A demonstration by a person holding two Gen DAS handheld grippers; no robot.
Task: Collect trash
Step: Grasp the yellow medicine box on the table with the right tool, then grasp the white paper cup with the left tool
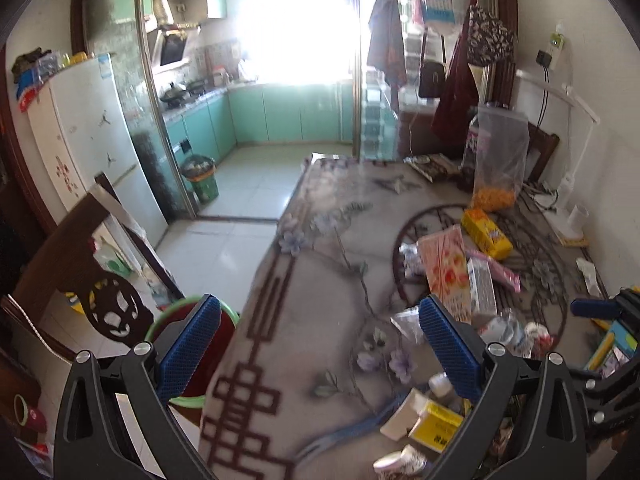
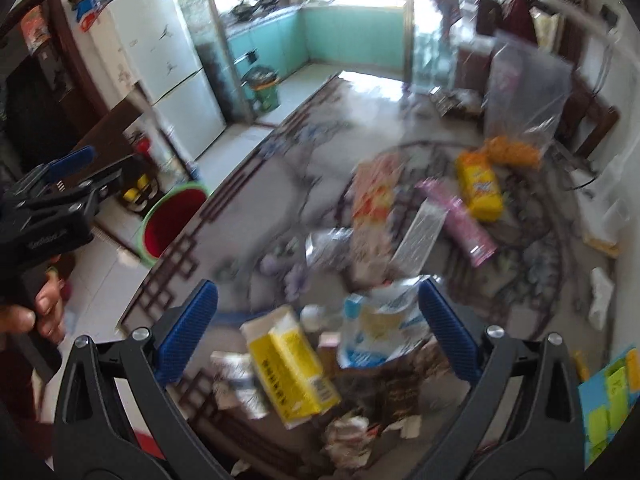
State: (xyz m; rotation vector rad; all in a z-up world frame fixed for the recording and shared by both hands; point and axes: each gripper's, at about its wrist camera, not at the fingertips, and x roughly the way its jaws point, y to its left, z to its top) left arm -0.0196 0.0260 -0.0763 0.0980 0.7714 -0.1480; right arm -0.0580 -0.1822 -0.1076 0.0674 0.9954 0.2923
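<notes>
Trash lies scattered on the patterned tablecloth (image 1: 312, 264). My left gripper (image 1: 320, 346) is open and empty over the table's left edge, near a yellow-and-white box (image 1: 434, 420) and a paper cup (image 1: 400, 460). A green bin with a red inside (image 1: 182, 312) stands on the floor just behind its left finger. My right gripper (image 2: 318, 332) is open and holds nothing, hovering over a yellow box (image 2: 292, 364) and a blue-and-white plastic packet (image 2: 380, 328). Crumpled paper (image 2: 348, 436) lies below. The right wrist view is motion-blurred.
Further back lie a floral carton (image 1: 446, 272), a yellow packet (image 1: 486, 232), a pink wrapper (image 1: 500, 270) and a crushed bottle (image 1: 504, 328). A clear bag of orange snacks (image 1: 498, 156) stands at the back. A fridge (image 1: 84, 132) and a second bin (image 1: 200, 176) are on the left. A hand (image 2: 44, 308) holds the left gripper.
</notes>
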